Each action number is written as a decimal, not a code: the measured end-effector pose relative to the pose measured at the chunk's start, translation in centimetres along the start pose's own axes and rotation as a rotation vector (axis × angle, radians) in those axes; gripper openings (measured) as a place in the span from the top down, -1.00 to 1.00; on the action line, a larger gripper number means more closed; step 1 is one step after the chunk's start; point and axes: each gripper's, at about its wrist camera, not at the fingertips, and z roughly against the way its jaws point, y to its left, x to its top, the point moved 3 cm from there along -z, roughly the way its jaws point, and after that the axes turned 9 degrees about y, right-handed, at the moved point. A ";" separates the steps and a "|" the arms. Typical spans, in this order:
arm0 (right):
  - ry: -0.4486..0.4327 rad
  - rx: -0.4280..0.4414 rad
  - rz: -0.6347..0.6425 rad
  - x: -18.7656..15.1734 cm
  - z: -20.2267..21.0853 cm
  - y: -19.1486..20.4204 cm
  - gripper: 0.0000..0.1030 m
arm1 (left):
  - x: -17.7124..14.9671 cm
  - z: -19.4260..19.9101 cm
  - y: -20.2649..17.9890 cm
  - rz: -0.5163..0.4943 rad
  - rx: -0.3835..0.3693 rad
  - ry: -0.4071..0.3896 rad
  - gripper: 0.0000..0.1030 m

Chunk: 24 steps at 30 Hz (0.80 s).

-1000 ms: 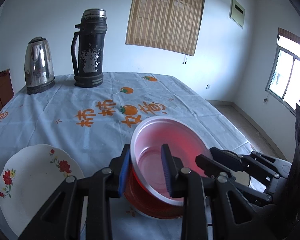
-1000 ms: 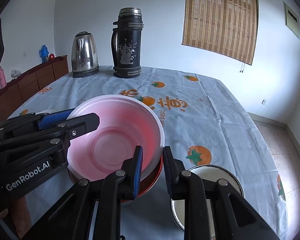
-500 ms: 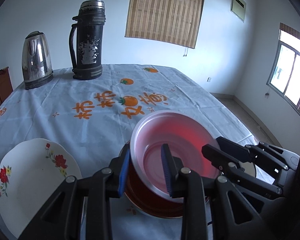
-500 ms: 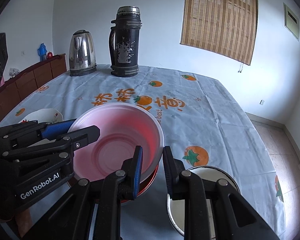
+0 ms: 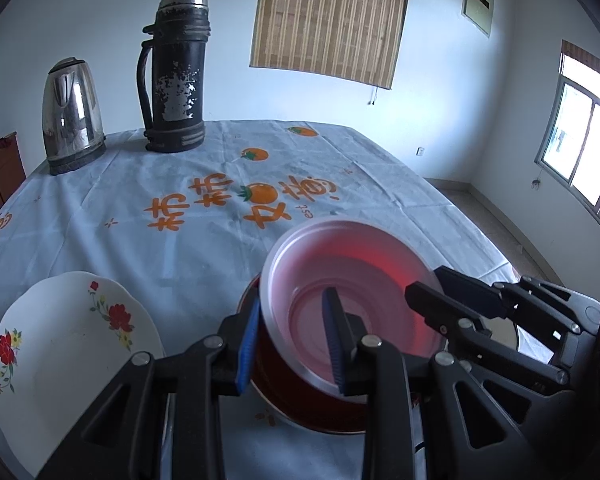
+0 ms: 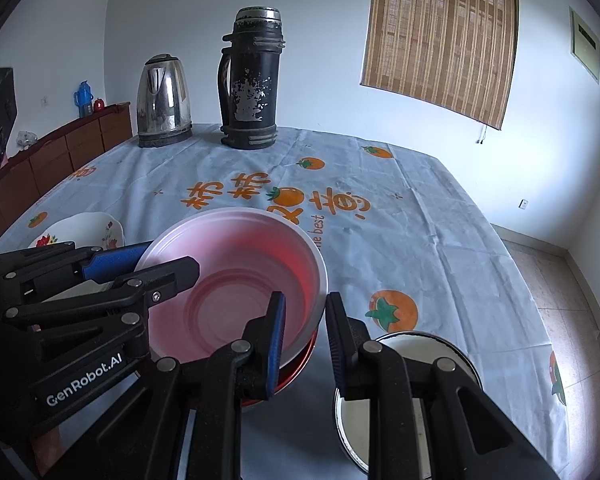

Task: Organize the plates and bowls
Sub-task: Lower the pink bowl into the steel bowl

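claws tilt downward, left claw point(image 5: 290, 336) and right claw point(image 6: 304, 332) each clamping pink bowl point(image 6: 236, 280) rim.

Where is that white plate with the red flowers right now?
The flowered plate lies on the tablecloth at the lower left of the left wrist view, left of the pink bowl and apart from it.

Since a second ago, the translucent pink plastic bowl point(image 5: 352, 300) clamped in my left gripper point(image 5: 292, 344) and my right gripper point(image 6: 302, 340) has tipped, its far rim now higher than its near rim. More of the red round dish point(image 5: 300, 408) beneath it is exposed at the near side. In my left view the white flowered plate point(image 5: 64, 356) sits slightly lower in frame.
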 end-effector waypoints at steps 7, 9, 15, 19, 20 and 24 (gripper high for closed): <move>0.013 -0.003 0.002 -0.1 -0.2 0.0 0.56 | 0.0 0.0 0.0 -0.002 0.001 0.008 0.45; 0.014 -0.003 0.003 -0.1 -0.2 0.1 0.56 | 0.0 -0.1 0.0 0.001 -0.001 0.014 0.45; 0.018 0.000 0.007 -0.1 -0.2 0.1 0.56 | -0.2 -0.8 0.3 0.013 -0.012 0.045 0.45; 0.024 0.003 0.011 -0.2 -0.2 0.2 0.56 | -0.3 -1.1 0.4 0.011 -0.004 0.055 0.45; 0.026 0.005 0.011 -0.2 -0.3 0.3 0.56 | -0.4 -1.2 0.4 0.011 -0.005 0.059 0.45; 0.038 0.011 0.010 -0.3 -0.7 0.2 0.56 | -0.3 -1.1 0.2 0.005 -0.003 0.056 0.45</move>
